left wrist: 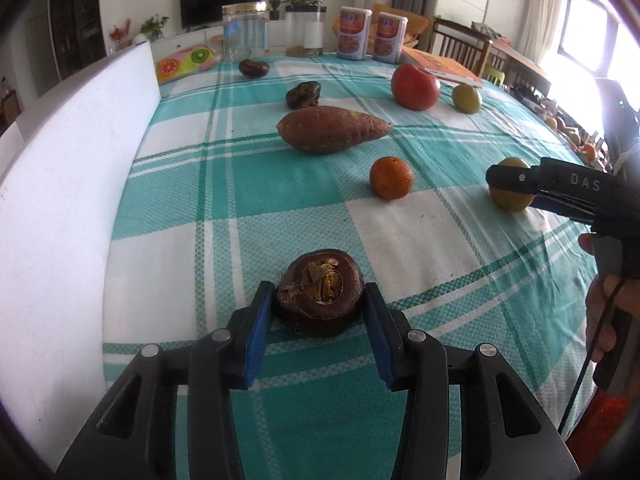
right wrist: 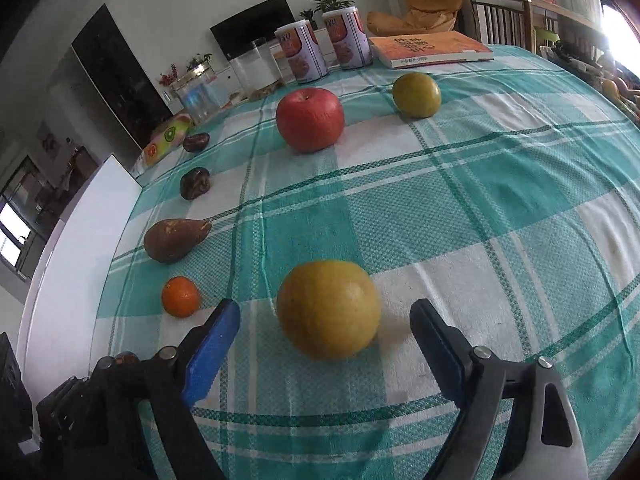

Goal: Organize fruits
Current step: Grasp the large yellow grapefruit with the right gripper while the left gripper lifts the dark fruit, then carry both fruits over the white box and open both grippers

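Observation:
My left gripper (left wrist: 318,300) is shut on a dark brown round fruit (left wrist: 320,290) resting on the checked cloth, its blue pads against both sides. My right gripper (right wrist: 326,320) is open, its fingers either side of a yellow pear (right wrist: 328,314) without touching; it also shows from the side in the left wrist view (left wrist: 506,184) by the same pear (left wrist: 512,200). On the cloth lie an orange (left wrist: 391,178), a sweet potato (left wrist: 332,129), a red apple (left wrist: 415,86), a green fruit (left wrist: 466,98) and two more dark brown fruits (left wrist: 303,95) (left wrist: 253,68).
A white board (left wrist: 68,184) stands along the table's left edge. At the far end stand two cans (left wrist: 372,38), clear jars (left wrist: 245,30), an orange book (left wrist: 444,66) and a fruit-print pouch (left wrist: 184,62). Chairs (left wrist: 464,42) stand behind the table.

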